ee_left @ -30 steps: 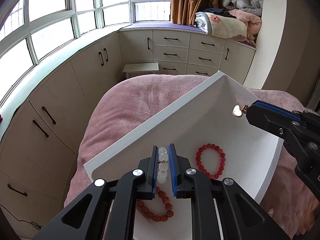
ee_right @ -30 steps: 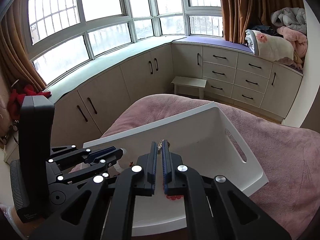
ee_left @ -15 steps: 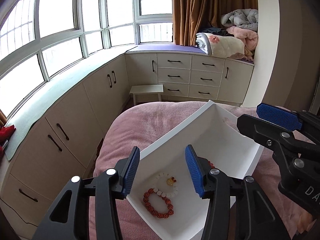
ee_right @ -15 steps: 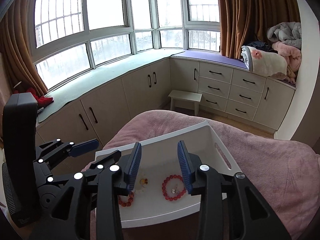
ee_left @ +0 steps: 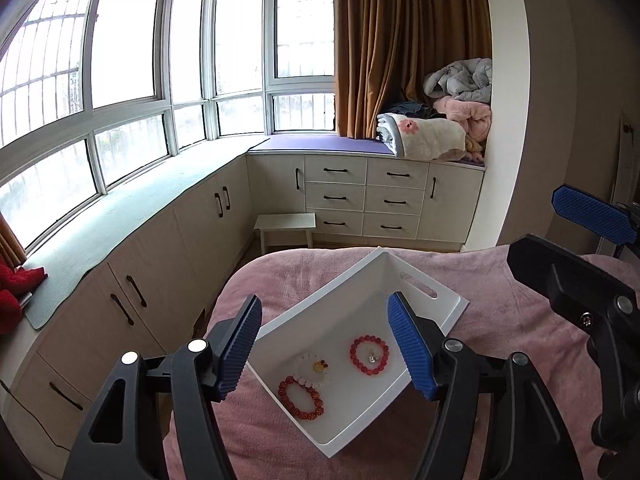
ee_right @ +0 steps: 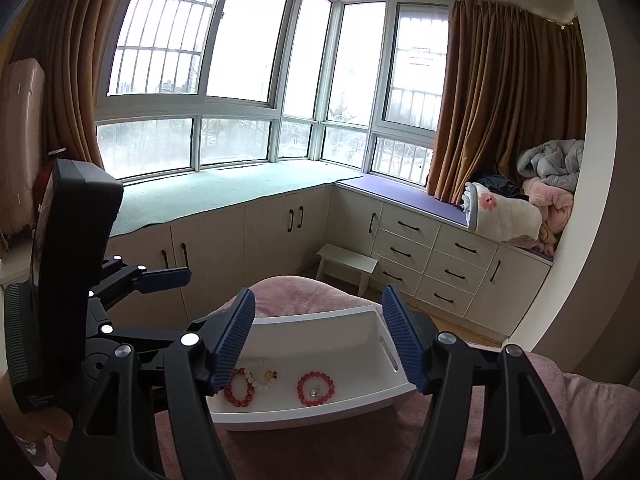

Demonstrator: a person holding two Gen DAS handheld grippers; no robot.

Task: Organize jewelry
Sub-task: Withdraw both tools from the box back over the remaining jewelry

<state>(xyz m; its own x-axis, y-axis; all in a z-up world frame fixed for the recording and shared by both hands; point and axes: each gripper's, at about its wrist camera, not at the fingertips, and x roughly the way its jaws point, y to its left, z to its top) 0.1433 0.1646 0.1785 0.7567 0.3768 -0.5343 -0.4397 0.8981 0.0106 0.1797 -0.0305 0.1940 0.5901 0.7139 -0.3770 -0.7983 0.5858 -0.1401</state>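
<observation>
Both tools: I have them spread wide and holding nothing, neither touching the tray.
Left tool point(ee_left: 324, 344): above the near-left edge of the tray; its blue pads point(ee_left: 240, 346) frame the jewelry from my left view.
Right tool point(ee_right: 318, 340): over the near side of the tray, pads far apart; from the left view I see it at the right edge, one blue pad raised.
Tray point(ee_left: 360, 304): white, with a slot handle in one end wall, sitting on the bed.
Jewelry: three bracelets lie flat on the tray floor.
Red bracelet point(ee_left: 369, 355): on the handle side, apart from the other two, ringing a small charm point(ee_left: 373, 358).
Dark red bracelet point(ee_left: 301, 397): toward the near corner, touching the pale bracelet point(ee_left: 316, 368), which has a gold charm.
Bed point(ee_left: 500, 280): covered in pink plush fabric under the tray.
Room: bay window with a seat running around it, cream cabinets and drawers point(ee_left: 364, 200) below, brown curtain point(ee_left: 408, 40) at the right.
Other things: small white stool point(ee_left: 285, 224) on the floor beyond the bed; folded blankets point(ee_left: 440, 128) piled on the seat's far end.
</observation>
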